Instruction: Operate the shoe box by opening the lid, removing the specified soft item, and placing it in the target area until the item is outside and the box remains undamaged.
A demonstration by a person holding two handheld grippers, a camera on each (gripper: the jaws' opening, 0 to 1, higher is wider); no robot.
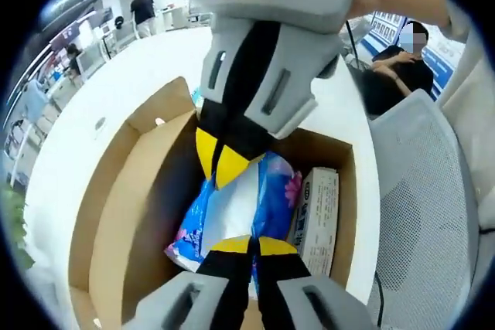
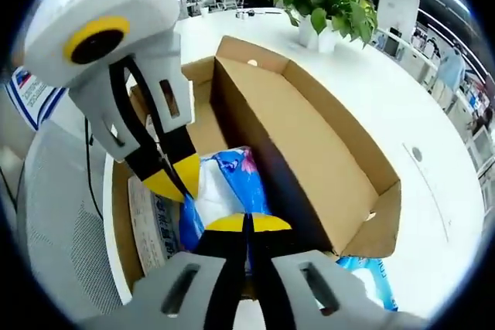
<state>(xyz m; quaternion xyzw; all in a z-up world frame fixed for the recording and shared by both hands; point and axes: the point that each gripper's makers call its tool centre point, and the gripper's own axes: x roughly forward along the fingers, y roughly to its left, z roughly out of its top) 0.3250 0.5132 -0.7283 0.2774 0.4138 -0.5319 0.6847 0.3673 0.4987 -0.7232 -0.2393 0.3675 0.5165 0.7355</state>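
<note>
So the shoe box sits on the white table with its lid flipped open. The blue and white soft pack is inside, next to a small white carton at 3 o'clock in the left gripper view. The left gripper has its jaws together, pinching the pack. The right gripper is clamped on the pack too. A potted plant sits at 12 o'clock in the right gripper view.
</note>
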